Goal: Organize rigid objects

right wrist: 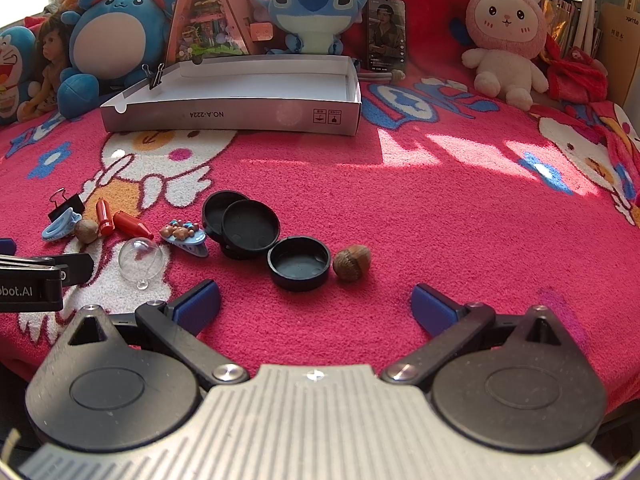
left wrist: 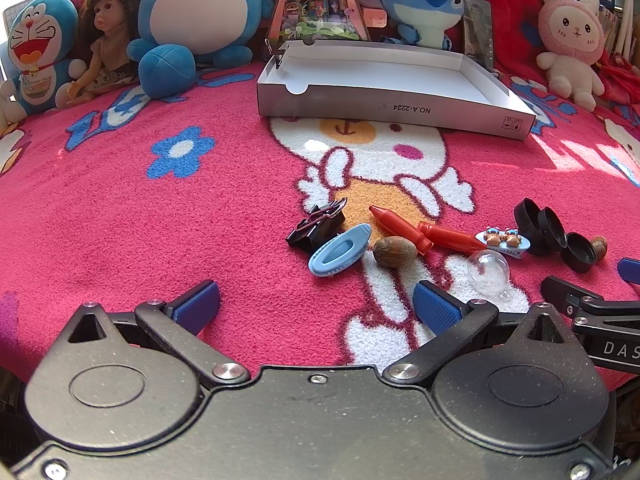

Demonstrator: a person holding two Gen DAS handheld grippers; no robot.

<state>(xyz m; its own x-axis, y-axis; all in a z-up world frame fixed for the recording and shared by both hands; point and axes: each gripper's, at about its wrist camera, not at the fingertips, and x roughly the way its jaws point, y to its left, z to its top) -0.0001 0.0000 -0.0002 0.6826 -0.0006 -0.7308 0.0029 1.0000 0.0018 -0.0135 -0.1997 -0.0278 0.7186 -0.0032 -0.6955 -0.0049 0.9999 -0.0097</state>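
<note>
Left tool (left wrist: 316, 302) and right tool (right wrist: 316, 300) both gape wide, side by side.

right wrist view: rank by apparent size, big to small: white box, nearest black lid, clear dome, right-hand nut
1. white box, by far the largest, though farthest away.
2. nearest black lid.
3. clear dome, a bit smaller than the lid; both sit at similar range, so that holds.
4. right-hand nut, smallest.

Fuzzy cloth blanket (right wrist: 400, 208) — glossy plastic crayons (left wrist: 402, 226), matt cardboard box (left wrist: 384, 102).
</note>
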